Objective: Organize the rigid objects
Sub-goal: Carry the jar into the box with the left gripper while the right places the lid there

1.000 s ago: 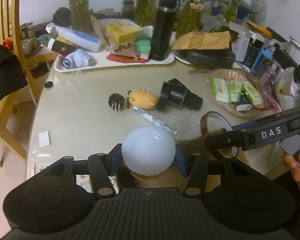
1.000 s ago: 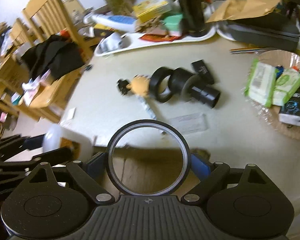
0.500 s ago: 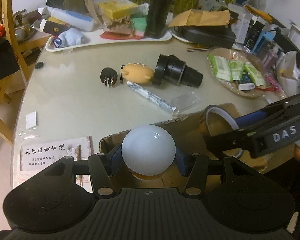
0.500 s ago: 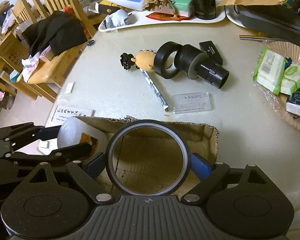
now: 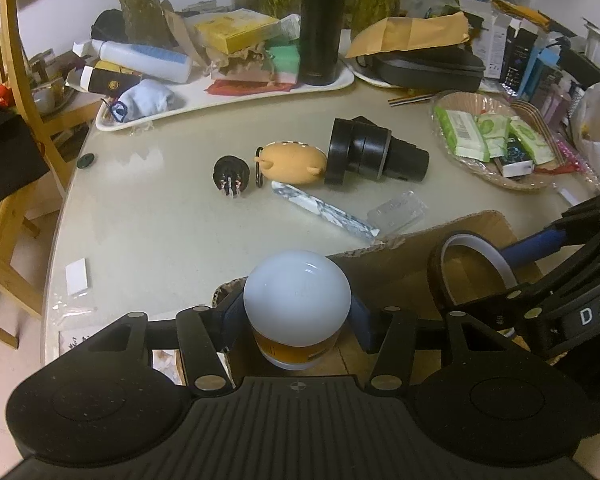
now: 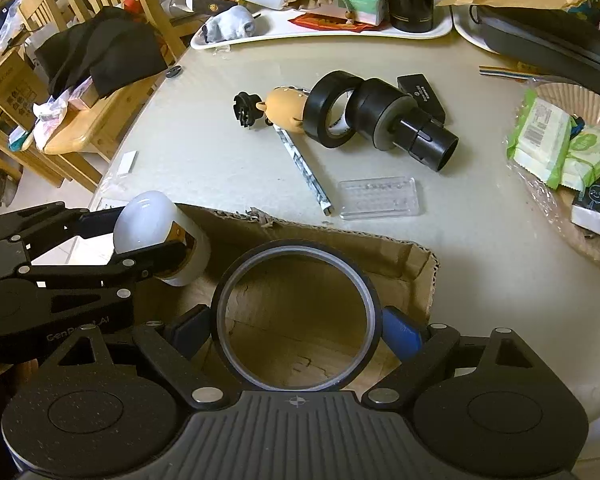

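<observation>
My left gripper (image 5: 296, 314) is shut on a white dome lamp (image 5: 297, 300) with an amber base, held over the left part of an open cardboard box (image 5: 496, 222). It also shows in the right wrist view (image 6: 148, 227). My right gripper (image 6: 296, 326) is shut on a dark tape ring (image 6: 296, 384), held over the box (image 6: 416, 256); the ring also shows in the left wrist view (image 5: 440, 264). On the table lie a black plug (image 5: 230, 174), an orange pig toy (image 5: 296, 162), a black lens-like cylinder (image 5: 376, 156), a marbled stick (image 5: 324, 210) and a clear plastic case (image 6: 378, 198).
A black tape roll (image 6: 330, 108) leans on the cylinder. A white tray (image 5: 228, 90) with a black flask (image 5: 320, 20) stands at the back. A basket of wipes (image 5: 496, 136) is at the right. Wooden chairs (image 6: 100, 92) stand left of the table.
Both grippers have moved forward and up over the table edge with their objects; the cardboard box has come into view under them.
</observation>
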`<state>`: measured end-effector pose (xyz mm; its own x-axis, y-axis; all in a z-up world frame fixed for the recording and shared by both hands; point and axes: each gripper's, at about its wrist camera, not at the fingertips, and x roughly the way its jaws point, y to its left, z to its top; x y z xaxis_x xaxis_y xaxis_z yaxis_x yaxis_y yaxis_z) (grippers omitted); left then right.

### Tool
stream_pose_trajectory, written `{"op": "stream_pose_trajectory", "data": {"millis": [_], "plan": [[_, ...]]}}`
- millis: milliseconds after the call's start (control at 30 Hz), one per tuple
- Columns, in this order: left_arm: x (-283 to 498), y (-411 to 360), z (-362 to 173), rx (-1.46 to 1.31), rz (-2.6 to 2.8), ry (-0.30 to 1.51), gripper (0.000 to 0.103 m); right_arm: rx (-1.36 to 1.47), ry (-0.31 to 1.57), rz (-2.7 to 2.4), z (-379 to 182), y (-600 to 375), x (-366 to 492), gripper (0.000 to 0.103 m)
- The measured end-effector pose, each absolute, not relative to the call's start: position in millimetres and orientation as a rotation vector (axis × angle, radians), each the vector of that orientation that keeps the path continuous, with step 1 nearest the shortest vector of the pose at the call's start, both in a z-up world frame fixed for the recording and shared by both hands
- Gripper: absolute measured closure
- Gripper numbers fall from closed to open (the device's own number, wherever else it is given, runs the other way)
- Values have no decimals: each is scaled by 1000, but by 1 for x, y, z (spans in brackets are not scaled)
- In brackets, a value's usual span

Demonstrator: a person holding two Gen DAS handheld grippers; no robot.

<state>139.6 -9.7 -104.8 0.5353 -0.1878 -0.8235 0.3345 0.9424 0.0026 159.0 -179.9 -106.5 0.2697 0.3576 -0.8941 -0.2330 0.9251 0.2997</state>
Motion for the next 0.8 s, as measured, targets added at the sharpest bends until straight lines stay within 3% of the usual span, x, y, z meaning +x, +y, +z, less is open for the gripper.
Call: {"op": "stream_pose_trajectory", "data": {"millis": [67,167,733,800], "plan": [[141,-8,-107,161,-322,975,49,106,1231,396,-107,-178,159,11],[138,-4,-102,152,-320,944,49,93,1215,389,-105,-177,160,0],[125,27,-78,53,-300,973,48,174,1112,365,-87,-189,164,0],[122,29,-76,49,-303,956,40,179,1100,342,-86,-192,166,0]]}}
